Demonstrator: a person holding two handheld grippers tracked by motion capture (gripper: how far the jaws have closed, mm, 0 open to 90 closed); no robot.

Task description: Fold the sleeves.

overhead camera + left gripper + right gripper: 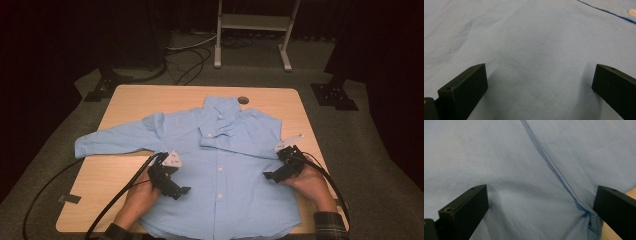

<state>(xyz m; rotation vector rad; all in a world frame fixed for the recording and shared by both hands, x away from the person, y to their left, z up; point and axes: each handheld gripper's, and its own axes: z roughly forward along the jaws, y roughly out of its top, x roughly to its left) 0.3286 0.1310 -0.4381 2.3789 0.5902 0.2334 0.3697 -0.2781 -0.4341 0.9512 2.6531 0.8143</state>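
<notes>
Resting on the blue shirt point(220, 165), the left hand-held gripper point(172, 187) has its jaws spread wide, gripping nothing; the right hand-held gripper point(280, 167) is likewise spread at a seam. Shirt lies flat, buttoned, on the bench point(110, 170).

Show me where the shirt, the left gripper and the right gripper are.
shirt point(235, 165): high view, front placket near the buttons.
left gripper point(181, 191): high view, between its jaw tips.
right gripper point(268, 176): high view, between its jaw tips.
</notes>
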